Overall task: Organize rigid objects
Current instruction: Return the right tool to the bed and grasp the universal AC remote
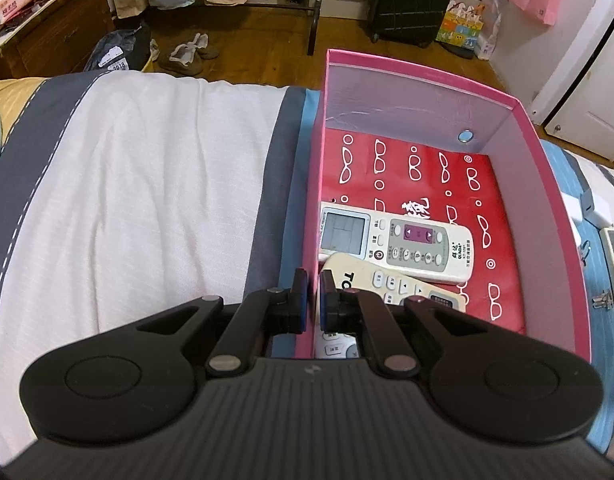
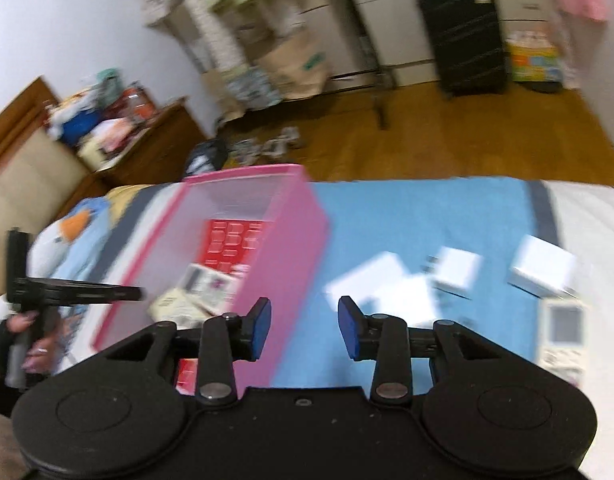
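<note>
Remotes sit in the pink box (image 1: 547, 184), a rigid cardboard rectangle with a pale matte lining and a red floor sheet (image 1: 427, 168) printed with white glasses outlines. White remote (image 1: 395, 240): glossy plastic, grey LCD at its left end, rounded rubbery buttons, lying flat across the box floor. Cream remote (image 1: 391, 284): yellowed plastic, lies angled with one end over the white remote's near edge, touching it. A small round metal stud (image 1: 466, 136) is set in the far right wall.

Left gripper (image 1: 313, 300) hovers at the box's near left wall; jaws narrow, blue pads nearly together with a thin gap, the pink wall edge lines up with that gap, and contact cannot be told. Bed (image 1: 127, 184) left of the box: soft ribbed white fabric with grey bands and dashed stitching.

Right wrist view is motion-blurred. Right gripper (image 2: 305, 330) hangs above the bed's blue cloth just right of the box; jaws wide, nothing between the flat blue pads. Further right on the bed, apart from the box: three white boxy blocks, one a charger (image 2: 455, 270) with prongs, and a third remote (image 2: 563, 336), white with a grey screen, at the right edge.
</note>
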A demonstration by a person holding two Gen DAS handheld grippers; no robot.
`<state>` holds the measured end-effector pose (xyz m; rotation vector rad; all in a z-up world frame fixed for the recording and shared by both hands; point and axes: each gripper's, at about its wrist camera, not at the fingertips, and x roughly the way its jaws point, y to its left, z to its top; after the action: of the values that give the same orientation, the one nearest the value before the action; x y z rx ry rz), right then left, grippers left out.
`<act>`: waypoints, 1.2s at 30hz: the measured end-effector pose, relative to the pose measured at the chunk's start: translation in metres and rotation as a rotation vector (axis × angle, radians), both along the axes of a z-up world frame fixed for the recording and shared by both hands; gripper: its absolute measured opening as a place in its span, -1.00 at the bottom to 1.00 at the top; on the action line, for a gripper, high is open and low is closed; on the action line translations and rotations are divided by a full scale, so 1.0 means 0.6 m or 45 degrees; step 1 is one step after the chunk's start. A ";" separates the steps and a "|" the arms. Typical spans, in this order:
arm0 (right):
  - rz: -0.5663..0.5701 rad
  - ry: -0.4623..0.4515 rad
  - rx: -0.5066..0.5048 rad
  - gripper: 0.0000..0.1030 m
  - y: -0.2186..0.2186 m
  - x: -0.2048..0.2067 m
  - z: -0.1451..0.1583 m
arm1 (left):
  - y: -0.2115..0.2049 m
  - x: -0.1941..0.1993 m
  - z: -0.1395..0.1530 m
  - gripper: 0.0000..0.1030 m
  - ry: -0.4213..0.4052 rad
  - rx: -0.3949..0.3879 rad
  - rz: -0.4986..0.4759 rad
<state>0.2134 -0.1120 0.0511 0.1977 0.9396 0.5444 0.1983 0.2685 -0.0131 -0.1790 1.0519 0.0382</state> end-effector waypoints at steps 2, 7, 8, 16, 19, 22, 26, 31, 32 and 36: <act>-0.038 -0.036 -0.034 -0.16 -0.013 -0.006 -0.025 | 0.002 0.003 -0.003 -0.90 0.010 -0.010 0.002; -0.110 -0.145 -0.179 -0.17 -0.035 -0.024 -0.070 | 0.002 0.007 -0.008 -0.90 0.020 -0.010 0.008; -0.126 -0.146 -0.187 -0.17 -0.046 -0.027 -0.068 | 0.002 0.007 -0.009 -0.90 0.022 -0.009 0.007; -0.200 -0.156 -0.375 -0.16 -0.121 -0.019 -0.075 | -0.004 0.006 -0.008 -0.92 0.016 0.009 0.002; -0.245 -0.146 -0.444 -0.08 -0.135 -0.016 -0.095 | -0.004 0.007 -0.007 -0.92 0.022 0.009 0.006; -0.260 -0.136 -0.517 -0.03 -0.140 -0.011 -0.116 | -0.005 0.009 -0.006 -0.92 0.023 0.014 0.007; -0.274 -0.128 -0.556 0.13 -0.146 -0.009 -0.137 | -0.007 0.009 -0.006 -0.92 0.022 0.022 0.006; -0.307 -0.085 -0.509 0.27 -0.160 0.000 -0.153 | -0.008 0.010 -0.006 -0.92 0.023 0.034 0.004; -0.309 -0.074 -0.502 0.29 -0.161 0.002 -0.157 | -0.009 0.010 -0.006 -0.92 0.023 0.037 0.003; -0.288 -0.130 -0.523 0.37 -0.154 0.014 -0.171 | -0.009 0.011 -0.008 -0.92 0.027 0.040 0.003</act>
<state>0.2216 -0.2042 -0.0516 -0.0930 0.8961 0.1444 0.2052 0.2629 -0.0180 -0.1520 1.0714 0.0590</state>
